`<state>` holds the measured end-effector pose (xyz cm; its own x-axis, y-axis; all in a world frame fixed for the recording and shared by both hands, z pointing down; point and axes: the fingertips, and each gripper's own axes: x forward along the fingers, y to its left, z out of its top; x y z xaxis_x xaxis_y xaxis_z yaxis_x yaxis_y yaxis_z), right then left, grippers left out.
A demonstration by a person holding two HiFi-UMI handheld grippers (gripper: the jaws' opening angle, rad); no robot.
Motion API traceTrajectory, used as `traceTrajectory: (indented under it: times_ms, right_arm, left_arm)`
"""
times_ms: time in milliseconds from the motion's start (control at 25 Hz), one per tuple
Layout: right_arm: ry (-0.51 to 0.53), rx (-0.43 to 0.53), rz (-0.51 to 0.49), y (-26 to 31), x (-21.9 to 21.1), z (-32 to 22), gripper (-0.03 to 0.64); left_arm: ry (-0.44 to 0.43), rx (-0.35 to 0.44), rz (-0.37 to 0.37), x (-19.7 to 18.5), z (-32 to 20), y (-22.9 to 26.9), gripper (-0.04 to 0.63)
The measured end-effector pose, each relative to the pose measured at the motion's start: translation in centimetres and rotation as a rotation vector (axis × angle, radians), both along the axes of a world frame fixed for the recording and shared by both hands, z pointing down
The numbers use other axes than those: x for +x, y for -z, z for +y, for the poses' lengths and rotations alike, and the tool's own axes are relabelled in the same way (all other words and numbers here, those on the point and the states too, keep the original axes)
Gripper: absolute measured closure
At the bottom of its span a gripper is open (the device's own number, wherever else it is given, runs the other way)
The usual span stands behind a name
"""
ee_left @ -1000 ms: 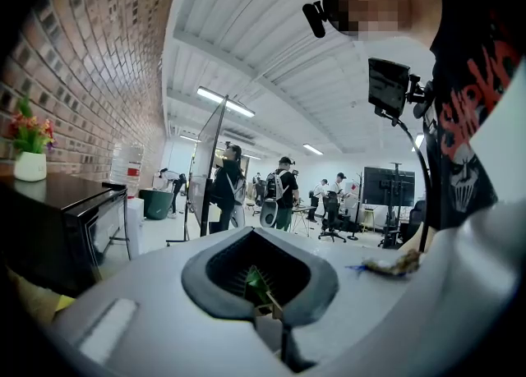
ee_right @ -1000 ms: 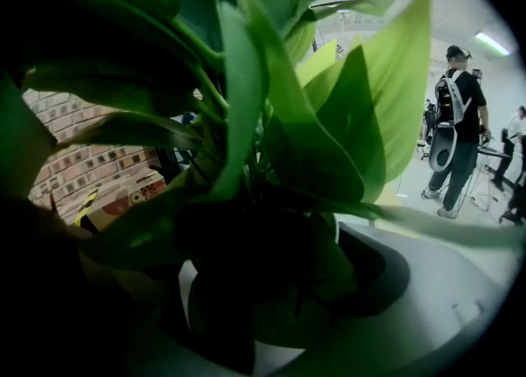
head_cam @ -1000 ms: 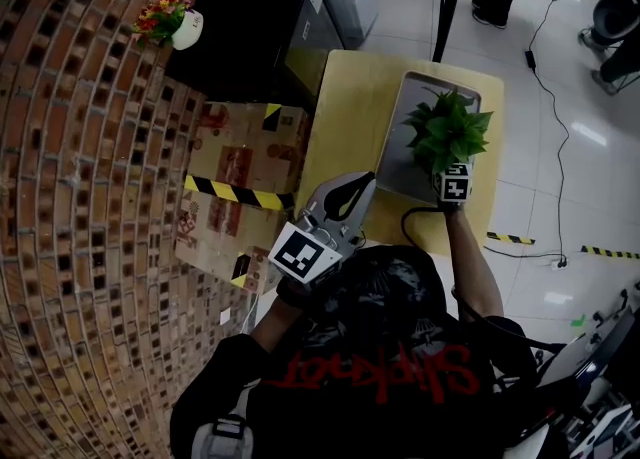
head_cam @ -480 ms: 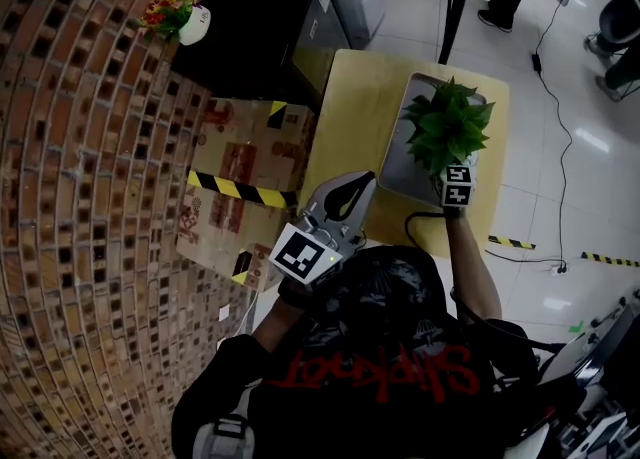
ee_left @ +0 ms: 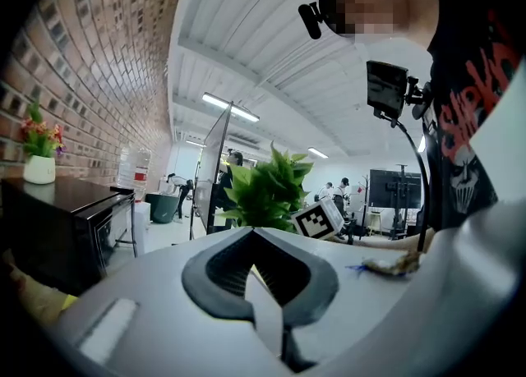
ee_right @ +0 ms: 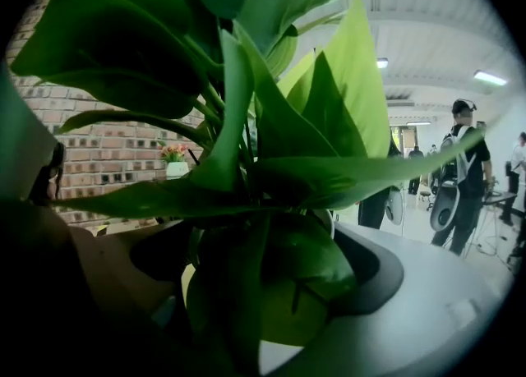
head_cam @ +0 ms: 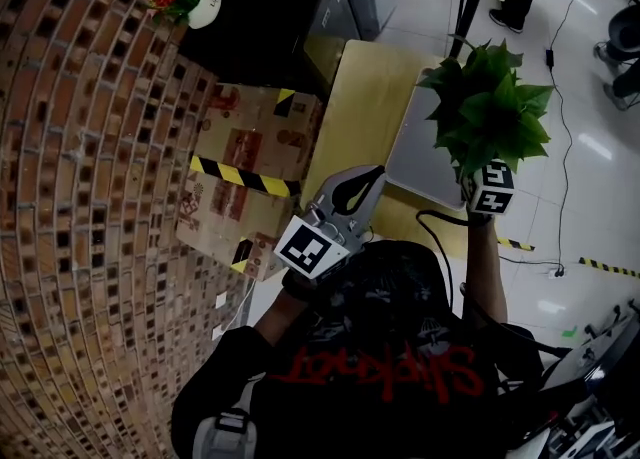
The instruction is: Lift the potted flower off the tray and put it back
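Holding the potted plant (head_cam: pixel 487 97) clear of the tray (head_cam: pixel 425 162), my right gripper (ee_right: pixel 263 273), jaws set wide, has just closed on it. Lift done; putting it back remains.

Tray (head_cam: pixel 420 159) on table (head_cam: pixel 362 97), potted flower (head_cam: pixel 487 107) above

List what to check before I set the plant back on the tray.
1. Plant held by right tool: ok; jaws just tightened on it.
2. Plant off tray: ok, lifted.
3. Landing spot free: cannot tell; leaves hide part of the tray.
4. Left tool out of the way: ok; shut, empty, short of the tray.
5. Plant upright: ok; leaves point up.
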<state>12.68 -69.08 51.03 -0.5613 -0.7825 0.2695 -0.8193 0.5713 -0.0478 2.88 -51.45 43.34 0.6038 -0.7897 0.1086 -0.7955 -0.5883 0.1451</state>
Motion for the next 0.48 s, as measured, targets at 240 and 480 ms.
traceTrajectory:
  times_ms: [240, 480]
  right_arm:
    - [0.012, 0.043, -0.030, 3.7, 0.1, 0.1, 0.101]
    - [0.017, 0.011, -0.055, 2.2, 0.2, -0.1, 0.100]
  left_arm:
    - [-0.003, -0.003, -0.009, 0.3, -0.1, -0.3, 0.595]
    - [0.002, -0.013, 0.014, 0.5, -0.4, -0.2, 0.594]
